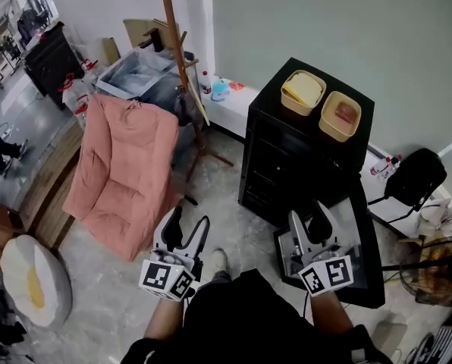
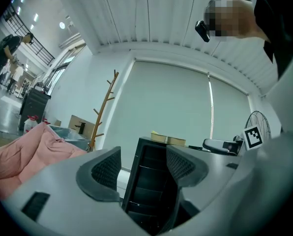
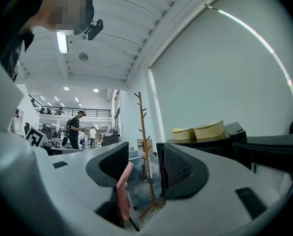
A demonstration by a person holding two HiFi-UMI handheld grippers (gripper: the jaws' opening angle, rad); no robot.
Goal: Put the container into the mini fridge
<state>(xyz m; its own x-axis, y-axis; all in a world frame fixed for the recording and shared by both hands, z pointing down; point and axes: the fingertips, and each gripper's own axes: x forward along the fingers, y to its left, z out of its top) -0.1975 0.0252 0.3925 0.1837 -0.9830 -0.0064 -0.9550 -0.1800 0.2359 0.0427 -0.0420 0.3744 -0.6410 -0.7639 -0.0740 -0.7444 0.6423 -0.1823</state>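
Observation:
The black mini fridge [image 1: 287, 165] stands in front of me with its door [image 1: 366, 260] swung open to the right. On its top sit two tan containers: one with a yellow lid [image 1: 302, 91] and one showing something reddish inside [image 1: 340, 115]. My left gripper [image 1: 188, 224] is open and empty, low and short of the fridge's left side. In the left gripper view its jaws [image 2: 142, 168] frame the fridge's dark shelves [image 2: 149, 181], with the containers [image 2: 167, 140] above. My right gripper [image 1: 309, 217] is open and empty over the open door. The right gripper view shows both containers [image 3: 200, 131] on the fridge top.
A pink padded chair [image 1: 123, 173] stands to the left, a wooden coat stand [image 1: 182, 59] behind it. A black office chair [image 1: 414, 179] and a wire fan [image 1: 431, 268] are at the right. A round cushion [image 1: 32, 279] lies at lower left. My shoe [image 1: 218, 262] shows between the grippers.

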